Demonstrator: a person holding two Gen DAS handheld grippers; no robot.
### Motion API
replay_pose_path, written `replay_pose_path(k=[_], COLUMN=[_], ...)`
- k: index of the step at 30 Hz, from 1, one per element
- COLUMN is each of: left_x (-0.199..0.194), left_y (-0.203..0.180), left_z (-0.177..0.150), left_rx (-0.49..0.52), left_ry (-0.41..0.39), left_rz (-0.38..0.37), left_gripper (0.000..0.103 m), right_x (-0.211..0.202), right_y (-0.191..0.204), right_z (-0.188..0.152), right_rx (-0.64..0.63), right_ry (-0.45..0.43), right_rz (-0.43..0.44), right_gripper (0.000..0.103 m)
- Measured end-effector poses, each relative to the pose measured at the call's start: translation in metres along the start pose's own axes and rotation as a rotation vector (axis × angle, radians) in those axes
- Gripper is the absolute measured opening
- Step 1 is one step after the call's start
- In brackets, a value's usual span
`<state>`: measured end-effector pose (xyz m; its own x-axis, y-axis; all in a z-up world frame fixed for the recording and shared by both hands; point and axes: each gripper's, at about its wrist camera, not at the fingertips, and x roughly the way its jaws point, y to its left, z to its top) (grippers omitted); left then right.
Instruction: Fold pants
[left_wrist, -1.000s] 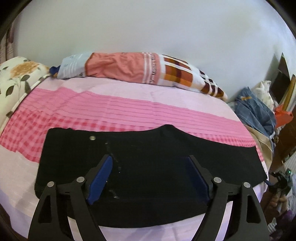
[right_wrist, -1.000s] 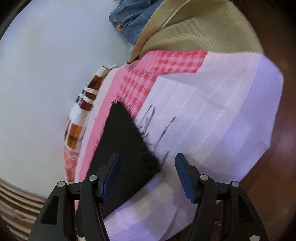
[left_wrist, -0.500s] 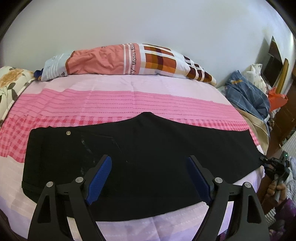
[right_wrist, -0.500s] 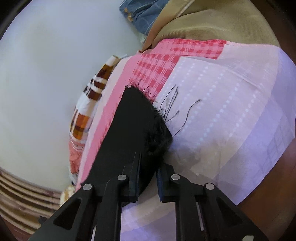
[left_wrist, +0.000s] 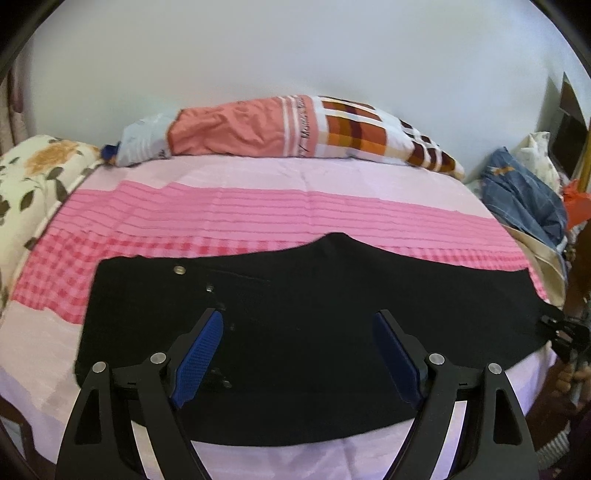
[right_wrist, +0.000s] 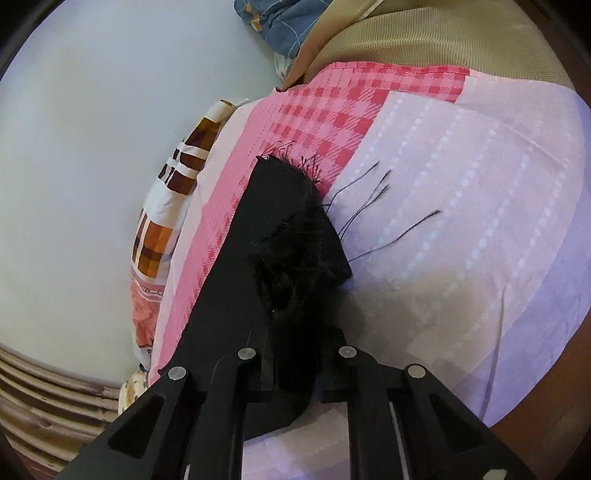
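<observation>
- The black pants lie flat across the pink bed sheet, waist end with its metal button on the left of the left wrist view, frayed leg hem at the far right edge of the bed
- My right hand-held gripper is closing on that hem, with cloth bunched between the fingers; I'd judge both layers should be caught before I lift, or the bottom leg will stay behind
- My left hand-held gripper hangs wide apart over the middle of the pants, holding nothing; I'd drop it to the waistband and pinch there so the two ends travel evenly
- Loose black threads trail off the hem onto the sheet; I'd lift slowly so they don't snag
- The pads of the right one are buried in fabric, so how deep the bite goes I cannot tell
- Black on black hides seams and pockets
- The near edge of the pants sits partly behind my left fingers
</observation>
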<state>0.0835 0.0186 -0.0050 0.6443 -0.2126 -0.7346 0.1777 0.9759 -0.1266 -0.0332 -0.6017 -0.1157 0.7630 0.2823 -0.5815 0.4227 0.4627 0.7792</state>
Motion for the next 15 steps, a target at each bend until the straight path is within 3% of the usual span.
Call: replay_pose_path(k=[15], left_x=[-0.003], left_y=[-0.014], left_z=[-0.005], left_rx=[0.14], left_ry=[-0.029], left_rz=[0.148], left_gripper=[0.09], right_x=[0.005], right_y=[-0.012], right_z=[0.003], right_rx=[0.099], right_ry=[0.009], right_rz=[0.06], right_gripper=[0.015])
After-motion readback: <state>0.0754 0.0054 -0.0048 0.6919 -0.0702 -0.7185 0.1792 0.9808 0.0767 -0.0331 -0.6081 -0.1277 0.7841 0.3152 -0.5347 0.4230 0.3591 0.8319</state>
